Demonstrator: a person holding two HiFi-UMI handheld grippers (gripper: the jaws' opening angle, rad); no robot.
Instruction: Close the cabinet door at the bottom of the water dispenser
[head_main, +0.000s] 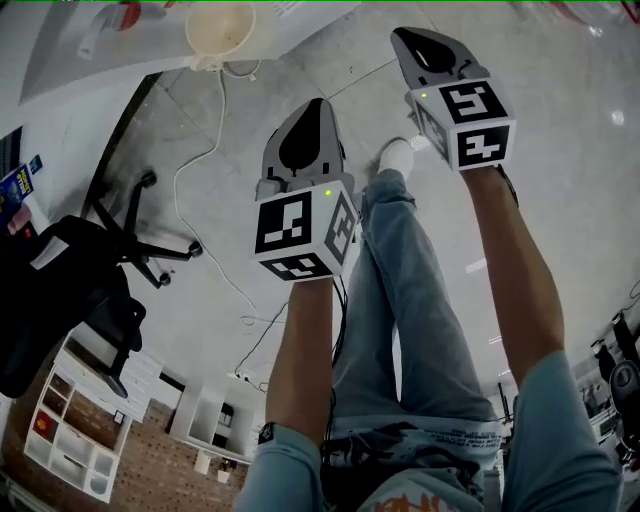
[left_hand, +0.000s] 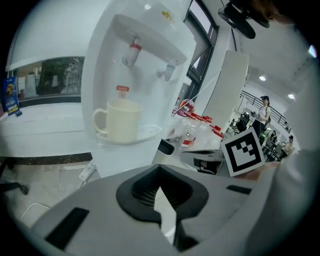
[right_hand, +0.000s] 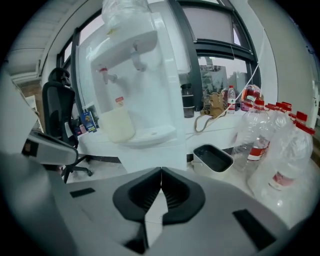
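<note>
The white water dispenser (left_hand: 142, 55) stands ahead in the left gripper view, with a cream cup (left_hand: 120, 127) on its drip tray under the taps. It is further off in the right gripper view, dispenser (right_hand: 145, 75) and cup (right_hand: 117, 125). Only the top of its lower body (right_hand: 155, 155) shows; the cabinet door is hidden behind the grippers. In the head view the cup (head_main: 220, 28) sits at the top edge. My left gripper (head_main: 315, 103) (left_hand: 159, 167) and right gripper (head_main: 402, 35) (right_hand: 161, 170) are both shut and hold nothing, raised in front of the dispenser and apart from it.
A black office chair (head_main: 90, 290) stands at the left, and a white cable (head_main: 210, 150) trails over the tiled floor. Several plastic bottles (right_hand: 280, 145) and a white tub with a dark inside (right_hand: 213, 159) lie right of the dispenser. The person's jeans leg (head_main: 410, 300) stretches between the grippers.
</note>
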